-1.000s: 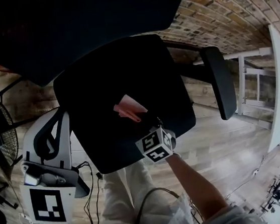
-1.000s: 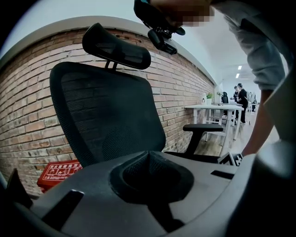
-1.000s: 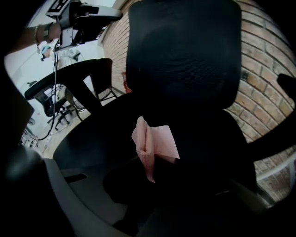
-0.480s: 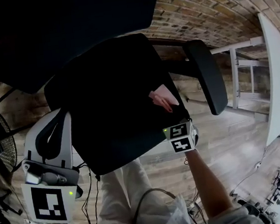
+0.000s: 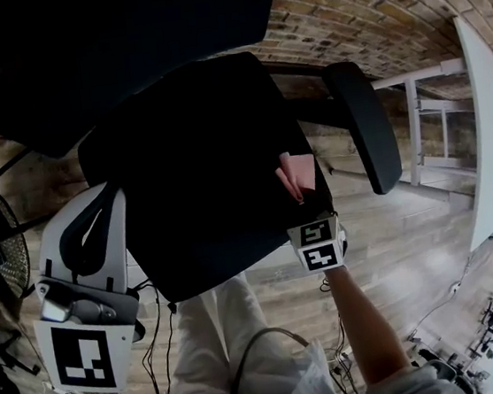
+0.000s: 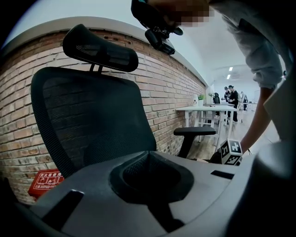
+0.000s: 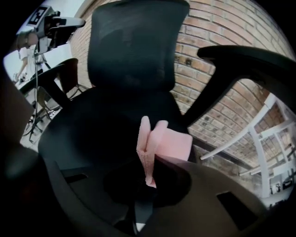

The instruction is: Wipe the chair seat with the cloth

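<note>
Cloth nipped in the right gripper, lying on the chair seat near the armrest.
From overhead, the pink fold fans out just ahead of those jaws, while the left gripper hangs off the seat's other side, well apart. Its own camera shows its jaws seemingly pressed together on nothing, though the dimness leaves that unsure, the backrest beyond them. The right gripper's camera shows jaws clamped on the cloth's near edge, most of the seat stretching ahead and to their left. To wipe well, I'd keep the pinch firm, tip the jaws so the fold lies flat, and sweep overlapping passes across that stretch.
</note>
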Tool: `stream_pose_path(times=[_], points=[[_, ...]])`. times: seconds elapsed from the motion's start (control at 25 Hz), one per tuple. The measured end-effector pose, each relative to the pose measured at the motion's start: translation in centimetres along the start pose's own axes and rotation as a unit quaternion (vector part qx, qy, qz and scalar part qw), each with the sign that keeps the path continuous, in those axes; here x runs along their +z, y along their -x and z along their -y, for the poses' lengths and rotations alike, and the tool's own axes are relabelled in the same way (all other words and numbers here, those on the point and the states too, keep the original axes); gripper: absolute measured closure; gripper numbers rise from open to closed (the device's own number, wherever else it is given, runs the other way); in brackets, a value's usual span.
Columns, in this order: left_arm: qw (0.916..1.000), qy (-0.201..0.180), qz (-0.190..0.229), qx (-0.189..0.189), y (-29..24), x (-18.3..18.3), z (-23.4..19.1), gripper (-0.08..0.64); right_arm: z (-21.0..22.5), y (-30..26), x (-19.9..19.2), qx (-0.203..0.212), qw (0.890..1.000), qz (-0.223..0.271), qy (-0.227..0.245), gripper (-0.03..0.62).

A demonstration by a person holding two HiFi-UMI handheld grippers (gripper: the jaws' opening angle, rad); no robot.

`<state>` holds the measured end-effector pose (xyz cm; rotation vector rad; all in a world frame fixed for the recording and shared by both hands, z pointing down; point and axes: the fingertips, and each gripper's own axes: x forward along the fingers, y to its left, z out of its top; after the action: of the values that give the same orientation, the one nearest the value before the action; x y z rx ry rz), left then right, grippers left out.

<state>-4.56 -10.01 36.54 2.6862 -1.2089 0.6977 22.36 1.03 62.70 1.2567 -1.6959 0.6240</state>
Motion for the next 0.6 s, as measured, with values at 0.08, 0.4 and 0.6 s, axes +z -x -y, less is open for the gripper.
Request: stream_pose_path(times=[0.08,0.4,0.6], points=[[1.0000,-0.004,0.001,0.003,0.4,0.0,-0.2,0.541,-2.6,-0.3,0.3,0.025,1.000,0.003,0.010,0.538],[0.9997,-0.018,0.008,0.013,2.7,0.0,-1.5,0.541,-16.1,0.3,1.6,0.150,0.985,0.016,0.085,0.538],[0.9996,-0.013,0.012,0.022,3.9,-0.5,-2.3,0.541,-24.8,2.3,1.5,0.224,0.967,0.025,0.118,0.538]])
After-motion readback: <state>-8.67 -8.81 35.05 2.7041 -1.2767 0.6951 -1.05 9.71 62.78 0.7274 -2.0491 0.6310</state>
